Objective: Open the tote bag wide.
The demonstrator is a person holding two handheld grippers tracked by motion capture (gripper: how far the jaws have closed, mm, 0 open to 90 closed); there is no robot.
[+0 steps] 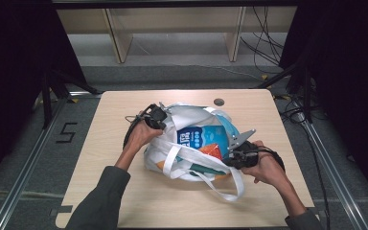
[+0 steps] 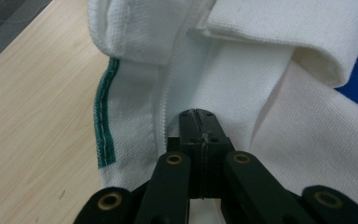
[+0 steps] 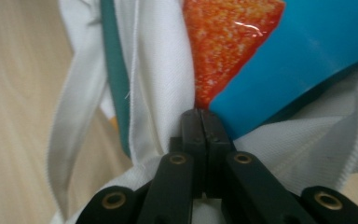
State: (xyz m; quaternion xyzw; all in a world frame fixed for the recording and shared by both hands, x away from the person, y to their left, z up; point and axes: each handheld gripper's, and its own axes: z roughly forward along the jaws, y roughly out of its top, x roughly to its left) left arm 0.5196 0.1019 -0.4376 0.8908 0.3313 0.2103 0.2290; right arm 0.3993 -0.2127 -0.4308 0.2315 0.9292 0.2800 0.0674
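I hold a white bag (image 1: 191, 143) mid-table, both grippers pinching its rim: left (image 1: 160, 120), right (image 1: 232, 155). Snack packs (image 1: 203, 139) already sit inside; closing or lifting seems left.

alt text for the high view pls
A white tote bag lies on a wooden table, its mouth held by the left gripper and right gripper. A blue packet shows inside.
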